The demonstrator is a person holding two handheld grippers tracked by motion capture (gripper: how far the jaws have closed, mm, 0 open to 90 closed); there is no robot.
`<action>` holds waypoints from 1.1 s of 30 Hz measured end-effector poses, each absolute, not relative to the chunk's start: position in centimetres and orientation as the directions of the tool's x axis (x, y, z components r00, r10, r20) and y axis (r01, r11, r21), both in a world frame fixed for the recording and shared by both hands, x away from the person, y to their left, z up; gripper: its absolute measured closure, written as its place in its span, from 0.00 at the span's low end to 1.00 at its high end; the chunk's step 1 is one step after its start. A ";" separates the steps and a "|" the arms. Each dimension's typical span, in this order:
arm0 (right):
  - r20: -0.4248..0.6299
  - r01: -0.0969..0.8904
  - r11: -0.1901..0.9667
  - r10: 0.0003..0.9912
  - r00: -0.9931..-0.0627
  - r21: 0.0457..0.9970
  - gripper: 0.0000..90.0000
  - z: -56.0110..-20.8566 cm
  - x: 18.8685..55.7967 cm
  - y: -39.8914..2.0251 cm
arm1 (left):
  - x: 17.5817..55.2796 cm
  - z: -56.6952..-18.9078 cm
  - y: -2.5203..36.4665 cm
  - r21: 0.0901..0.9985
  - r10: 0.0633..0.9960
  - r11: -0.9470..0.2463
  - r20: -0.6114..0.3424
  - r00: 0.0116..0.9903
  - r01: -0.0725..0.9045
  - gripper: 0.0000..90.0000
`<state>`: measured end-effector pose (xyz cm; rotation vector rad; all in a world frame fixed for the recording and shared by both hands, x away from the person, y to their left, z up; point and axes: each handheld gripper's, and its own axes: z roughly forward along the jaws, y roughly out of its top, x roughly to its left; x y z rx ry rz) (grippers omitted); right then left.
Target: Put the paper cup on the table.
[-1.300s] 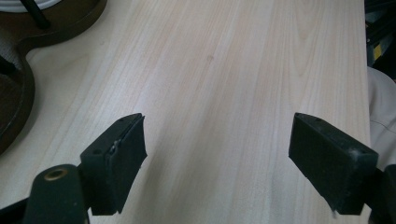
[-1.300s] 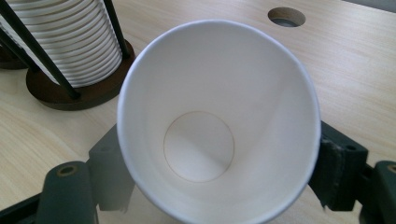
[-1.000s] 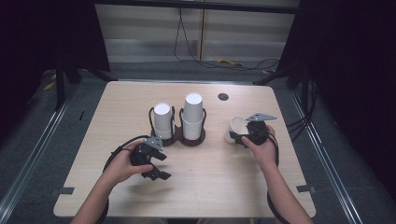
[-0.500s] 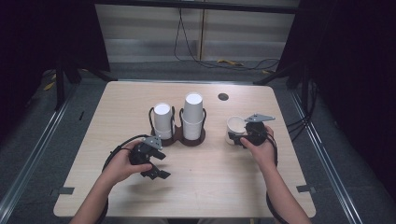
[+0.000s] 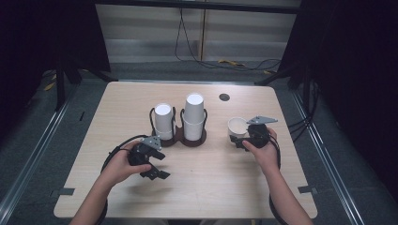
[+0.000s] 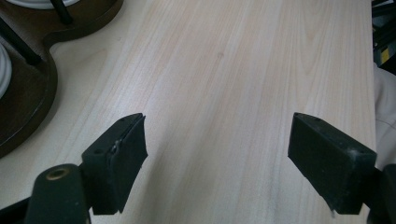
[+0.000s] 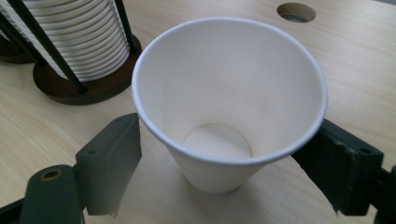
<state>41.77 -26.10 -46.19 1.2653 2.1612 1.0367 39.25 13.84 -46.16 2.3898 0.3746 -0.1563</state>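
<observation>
Your right gripper (image 7: 219, 182) has its jaws on either side of the cup (image 7: 229, 102), which stands upright on the surface (image 5: 220, 187), right of the rack (image 5: 180, 138) with its two cup stacks. The jaws sit close to the cup wall below the rim, but whether they press on it is hard to tell. If you are taking the cup, close gently: thin paper buckles easily, so squeeze only until the wall stops sliding, and grip low, where the cone is stiffer. If you are letting go, spread the jaws fully and draw straight back, so that neither jaw catches the rim and tips the cup. Your left gripper (image 6: 217, 158) rests near the front of the rack, jaws wide apart with bare wood between them; keep it clear of the stacks.

Compared with a second ago, the cup has gone from tilted in the jaws to standing flat, and it has shifted slightly toward the rack. The left gripper has hardly moved.
</observation>
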 end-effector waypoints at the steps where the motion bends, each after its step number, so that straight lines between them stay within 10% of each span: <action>1: 0.016 0.557 0.300 0.871 -0.491 0.774 0.16 -46.3 41.6 -26.2 | 39.3 -46.2 13.9 0.634 0.215 -0.714 -0.205 0.955 0.297 0.21; 33: 0.042 0.564 0.298 0.858 -0.511 0.770 0.16 -46.7 38.2 -27.4 | 38.8 -46.5 14.6 0.636 0.252 -0.696 -0.220 0.943 0.334 0.21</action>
